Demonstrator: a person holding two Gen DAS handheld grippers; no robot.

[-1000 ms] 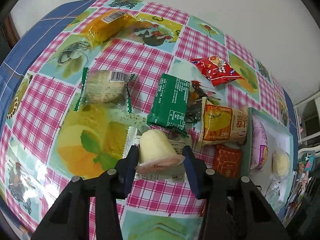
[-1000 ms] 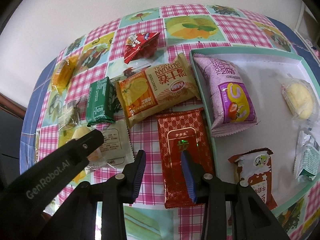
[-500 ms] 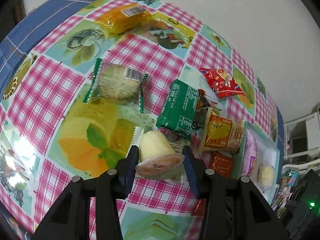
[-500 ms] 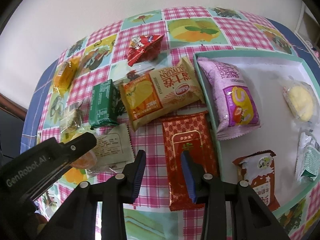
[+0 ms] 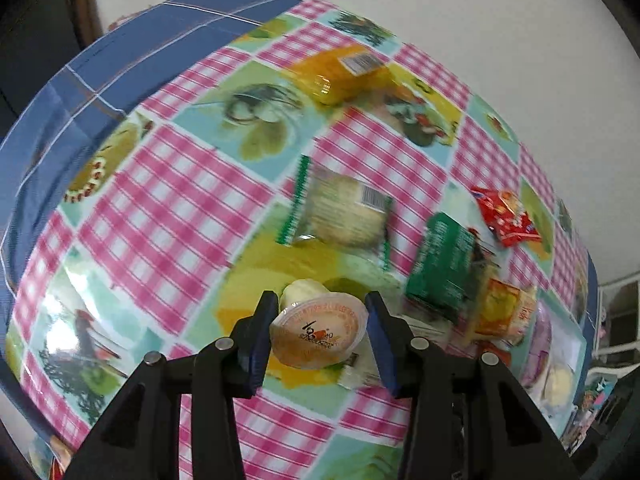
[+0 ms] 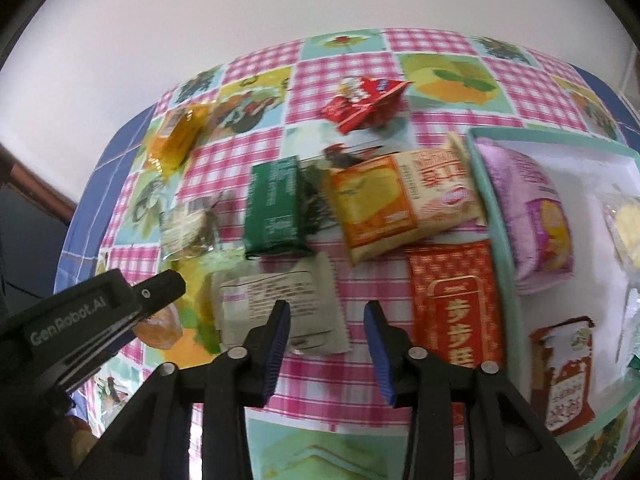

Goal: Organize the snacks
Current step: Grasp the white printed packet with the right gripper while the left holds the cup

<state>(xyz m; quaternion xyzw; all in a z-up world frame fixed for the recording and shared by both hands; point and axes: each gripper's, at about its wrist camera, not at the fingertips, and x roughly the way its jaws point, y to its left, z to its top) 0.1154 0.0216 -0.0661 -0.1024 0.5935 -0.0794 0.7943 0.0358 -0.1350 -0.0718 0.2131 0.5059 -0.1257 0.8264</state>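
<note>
**Jelly cup clamped, right tongs spreading**

Left gripper [image 5: 320,334] is pinched on the jelly cup [image 5: 318,336], holding it up off the checkered tablecloth [image 5: 160,208]. Right gripper [image 6: 326,340] is opening its jaws, nothing between them, hanging above the white packet [image 6: 276,304]. Red packet [image 6: 456,300] lies just beside the tray [image 6: 486,204], which has the purple bag [image 6: 528,216] inside.

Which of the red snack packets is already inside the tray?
The small red-and-white packet at the tray's near corner. The red-gold packet lies just outside the rim, and the crumpled red one sits far back on the tablecloth.
</note>
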